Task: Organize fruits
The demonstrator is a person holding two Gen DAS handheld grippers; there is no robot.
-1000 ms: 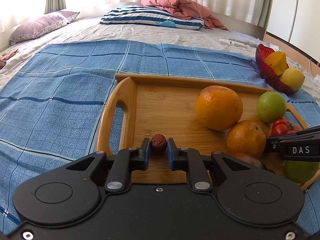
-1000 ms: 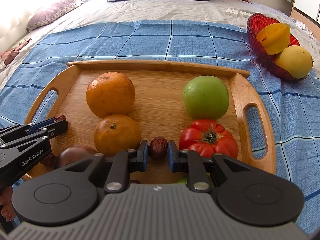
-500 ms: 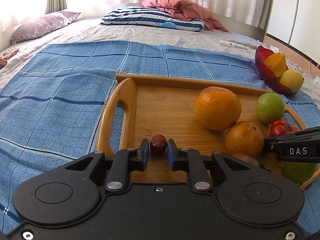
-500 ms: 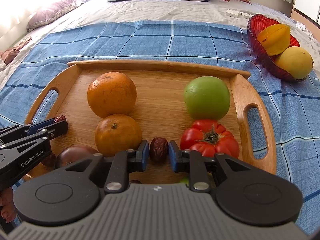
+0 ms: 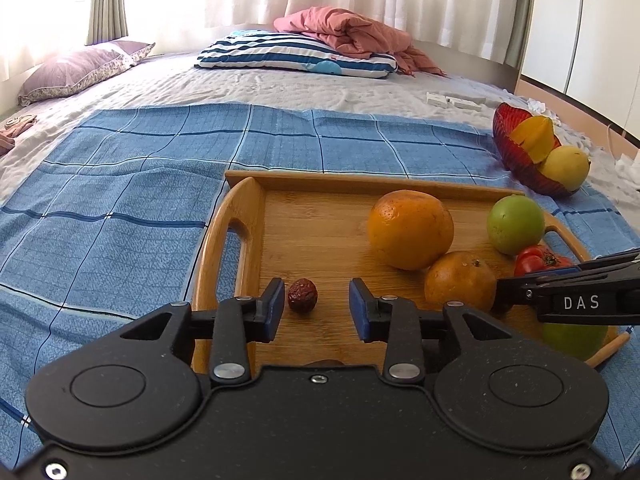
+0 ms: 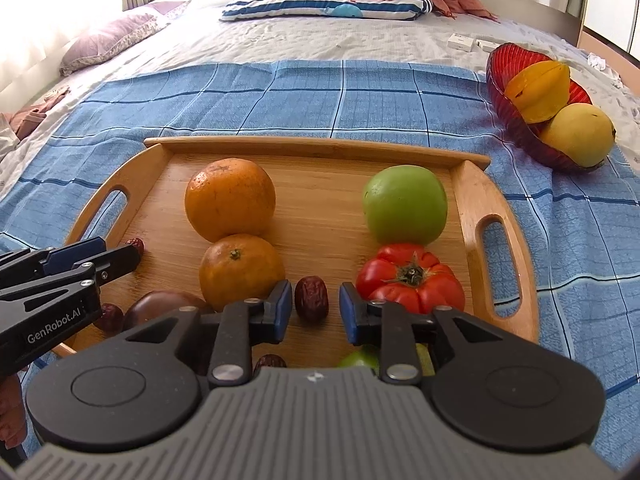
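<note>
On the bed, a wooden tray (image 6: 468, 196) rests on a blue checked cloth (image 6: 280, 92). The left tool (image 5: 316, 310) is letting go: its jaws are opening, and a wrinkled red date (image 5: 302, 301) lies on the tray floor between them, close to the left pad with a clear gap on the right. The right tool (image 6: 311, 312) is opening too, with a second date (image 6: 311, 299) lying loose between its pads, between a small orange (image 6: 241, 270) and a tomato (image 6: 410, 278). Behind these sit a larger orange (image 6: 230, 199) and a green apple (image 6: 405, 204). A red bowl (image 6: 516, 124) holding yellow fruit stands off the tray to the right.
</note>
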